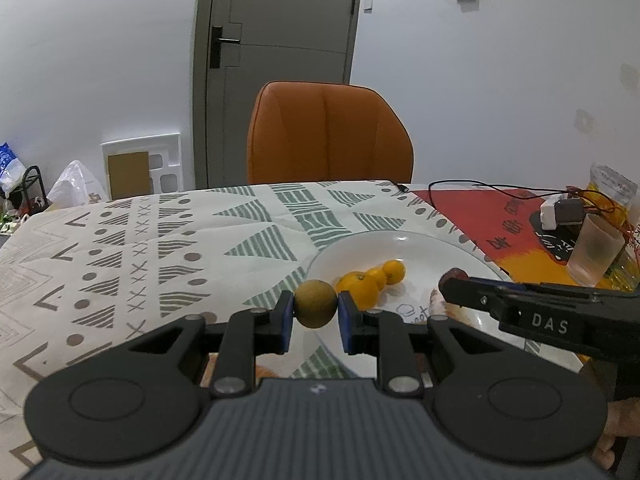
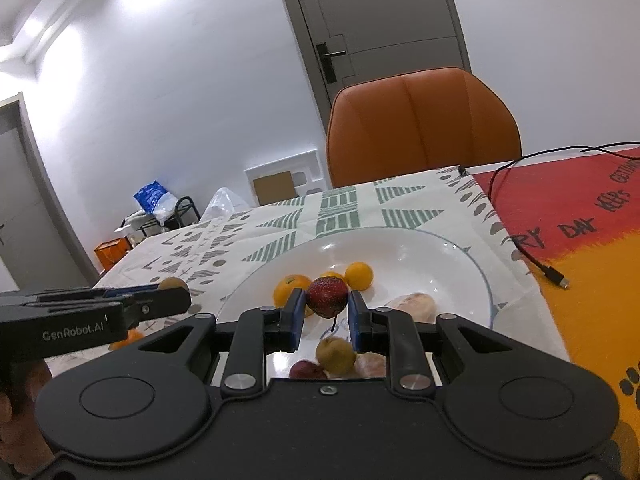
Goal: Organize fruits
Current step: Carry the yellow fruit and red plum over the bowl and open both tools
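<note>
Above plate [image 2: 460, 264], red fruit [image 2: 327, 296] between right claw [image 2: 325, 312] pads.

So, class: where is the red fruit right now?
The red fruit is clamped in the right gripper, held over the white plate, just in front of the oranges; the left wrist view shows it at the plate's right.

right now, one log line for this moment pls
left gripper: shut on green-brown fruit | right gripper: shut on red fruit | plate: three oranges | step: carrying fruit
</note>
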